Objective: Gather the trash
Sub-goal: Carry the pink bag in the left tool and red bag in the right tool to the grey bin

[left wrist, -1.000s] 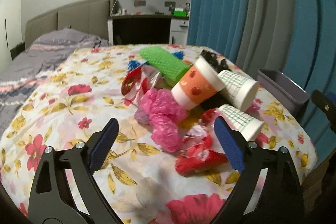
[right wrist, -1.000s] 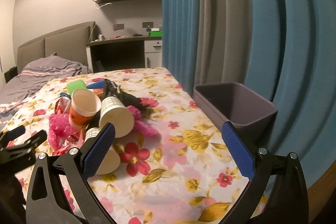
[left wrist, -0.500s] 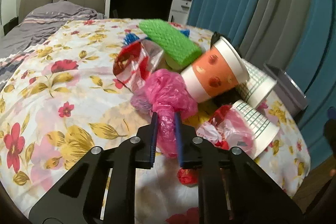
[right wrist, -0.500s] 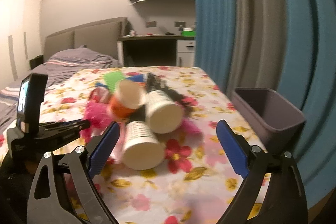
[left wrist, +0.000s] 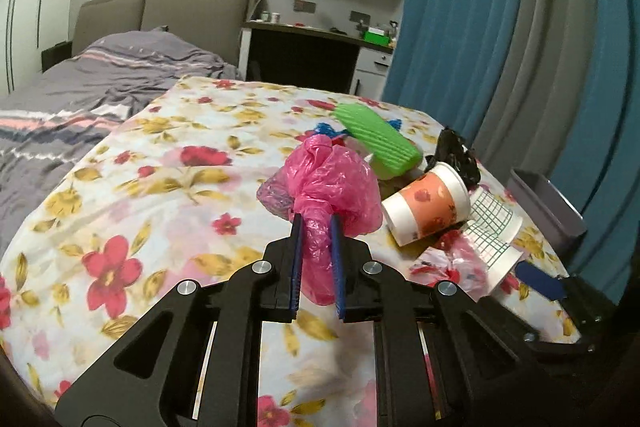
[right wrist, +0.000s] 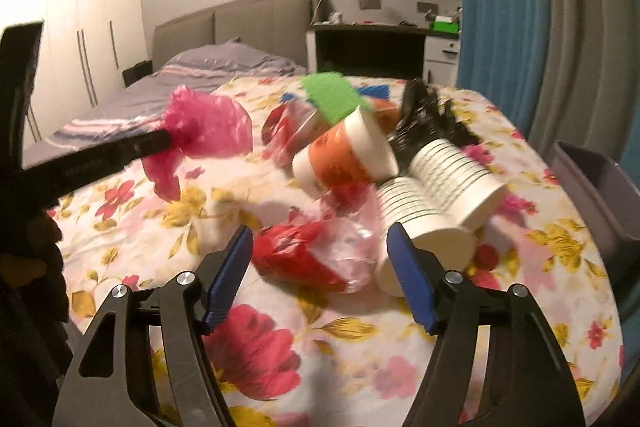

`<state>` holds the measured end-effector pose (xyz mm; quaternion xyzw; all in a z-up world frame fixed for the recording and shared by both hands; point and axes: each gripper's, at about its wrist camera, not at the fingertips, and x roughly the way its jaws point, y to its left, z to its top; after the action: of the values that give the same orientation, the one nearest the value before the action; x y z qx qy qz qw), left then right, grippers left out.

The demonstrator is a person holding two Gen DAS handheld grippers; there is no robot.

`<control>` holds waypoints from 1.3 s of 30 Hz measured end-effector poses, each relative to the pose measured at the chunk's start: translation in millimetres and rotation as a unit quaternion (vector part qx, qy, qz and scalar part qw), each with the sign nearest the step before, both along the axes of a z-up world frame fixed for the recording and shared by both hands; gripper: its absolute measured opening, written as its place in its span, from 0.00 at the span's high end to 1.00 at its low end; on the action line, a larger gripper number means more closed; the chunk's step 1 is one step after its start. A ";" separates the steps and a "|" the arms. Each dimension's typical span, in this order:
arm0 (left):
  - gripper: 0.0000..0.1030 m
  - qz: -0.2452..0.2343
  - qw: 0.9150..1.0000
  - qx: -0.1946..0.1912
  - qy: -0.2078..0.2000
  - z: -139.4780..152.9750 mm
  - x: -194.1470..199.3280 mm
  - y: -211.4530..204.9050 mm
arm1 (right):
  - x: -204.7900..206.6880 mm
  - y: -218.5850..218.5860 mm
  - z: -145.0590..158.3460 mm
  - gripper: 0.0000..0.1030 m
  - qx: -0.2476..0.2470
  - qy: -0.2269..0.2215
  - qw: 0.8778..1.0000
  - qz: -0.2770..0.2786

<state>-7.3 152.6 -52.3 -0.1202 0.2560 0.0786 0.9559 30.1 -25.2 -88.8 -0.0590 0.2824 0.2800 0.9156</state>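
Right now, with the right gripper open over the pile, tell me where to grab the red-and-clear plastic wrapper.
Take the red-and-clear plastic wrapper across its crumpled middle, coming from the near side. It lies flat and loose between the right gripper's open jaws, which have just been closing. Stay clear of the striped paper cup lying close to its right.

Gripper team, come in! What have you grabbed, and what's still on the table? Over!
Left hand-held gripper shut on pink bag. Right hand-held gripper closing around red wrapper, not gripping. Cups remain.

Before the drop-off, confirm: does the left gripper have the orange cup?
No. The left gripper is shut on the pink plastic bag; the orange cup lies on its side on the floral cloth.
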 end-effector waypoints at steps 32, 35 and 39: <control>0.88 -0.002 1.000 -0.009 -0.016 2.7 -10.0 5.7 | -4.4 11.0 13.0 0.73 0.030 0.013 0.996 0.079; 0.88 -0.005 1.000 -0.008 -0.019 5.0 -11.2 1.4 | -6.9 2.4 21.9 0.73 0.043 0.004 0.996 0.074; 0.88 -0.011 1.000 -0.003 -0.027 10.7 -11.4 -6.4 | -12.0 -11.2 35.2 0.74 0.061 -0.012 0.996 0.065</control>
<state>-18.7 146.3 -41.6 -0.1226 0.2321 0.0641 0.9628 18.1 -36.4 -53.5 -0.0242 0.2491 0.3547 0.9009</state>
